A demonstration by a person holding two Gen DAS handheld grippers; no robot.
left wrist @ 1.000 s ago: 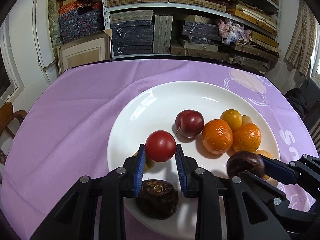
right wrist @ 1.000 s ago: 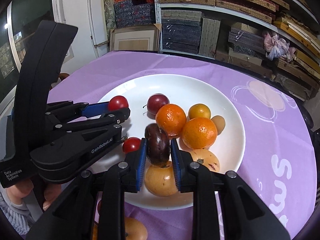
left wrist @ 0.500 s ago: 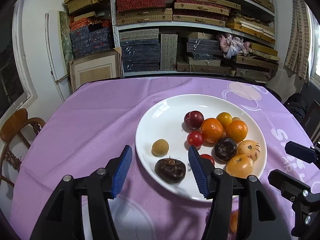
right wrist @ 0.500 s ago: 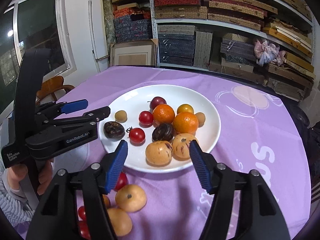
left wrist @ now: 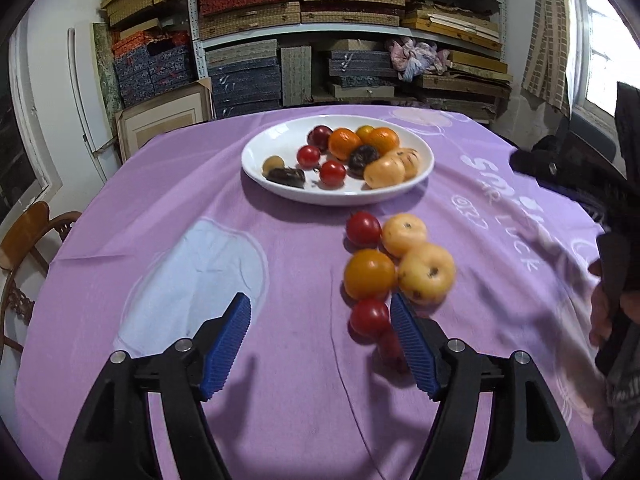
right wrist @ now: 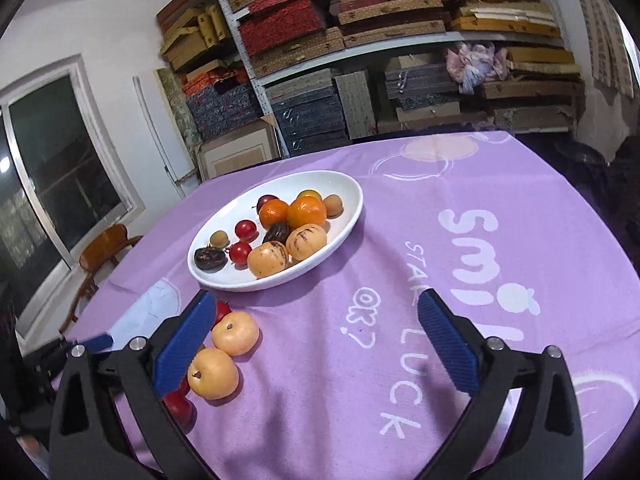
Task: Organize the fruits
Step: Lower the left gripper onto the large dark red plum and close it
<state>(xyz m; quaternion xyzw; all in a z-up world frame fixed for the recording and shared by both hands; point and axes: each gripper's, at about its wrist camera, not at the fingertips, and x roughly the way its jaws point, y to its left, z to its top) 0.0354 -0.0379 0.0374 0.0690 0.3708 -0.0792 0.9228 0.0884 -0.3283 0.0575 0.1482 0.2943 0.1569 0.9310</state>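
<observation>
A white plate [left wrist: 262,147] on the purple cloth holds oranges, red tomatoes, dark fruits and yellow fruits. Nearer to me, several loose fruits lie on the cloth: an orange tomato [left wrist: 369,274], yellow fruits [left wrist: 426,274] and red tomatoes [left wrist: 363,229]. My left gripper [left wrist: 319,308] hangs over the cloth with its jaws opening; one red tomato [left wrist: 369,317] lies by its right finger, untouched. My right gripper [right wrist: 316,300] is wide, still opening, with only cloth between its fingers. The plate [right wrist: 240,278] lies beyond it, and yellow fruits [right wrist: 235,333] lie beside its left finger.
Shelves stacked with boxes and mats fill the back wall. A wooden chair [left wrist: 28,232] stands off the table's left edge. A person's hand [left wrist: 600,312] holds the right gripper at the right side. White lettering is printed on the cloth [right wrist: 472,248].
Both grippers let go of their fruit, a red tomato and a dark fruit, which now lie on the plate. Both have opened and drawn back to the near side of the table.
</observation>
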